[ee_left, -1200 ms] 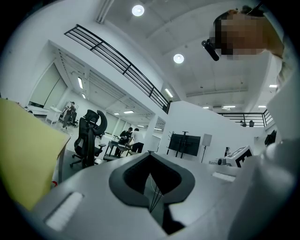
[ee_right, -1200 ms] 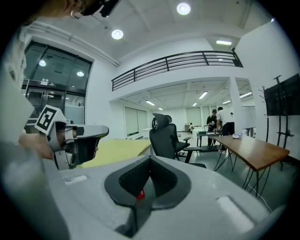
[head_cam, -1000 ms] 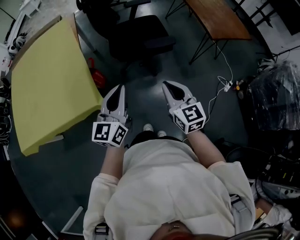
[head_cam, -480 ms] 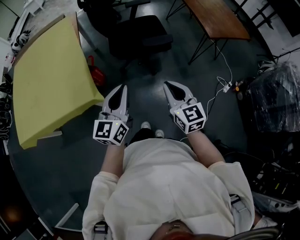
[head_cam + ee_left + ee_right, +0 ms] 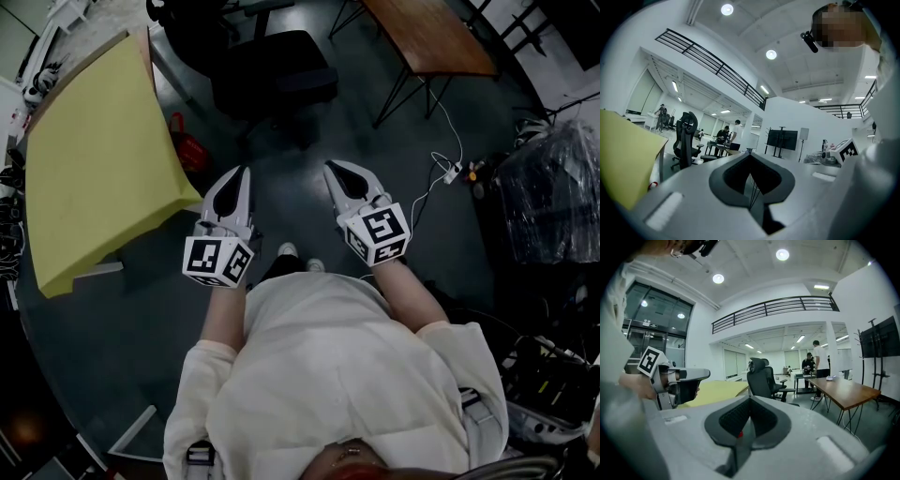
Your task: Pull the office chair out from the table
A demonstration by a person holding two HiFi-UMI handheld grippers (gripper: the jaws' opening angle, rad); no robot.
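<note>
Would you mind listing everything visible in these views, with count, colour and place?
yellow table: one, yellow top, left side of the head view.
office chair: one, black, ahead, right of the yellow table's far end.
wooden table: one, brown top, thin dark legs, upper right.
red object: one, red, on the floor by the yellow table's edge.
cable: one, white, on the floor at right.
wrapped bundle: one, dark under clear plastic, far right.
screen: one, black, on a stand in the distance.
left gripper: one, grey, jaws shut, empty.
right gripper: one, grey, jaws shut, empty.
person's top: one, white, bottom centre.
</note>
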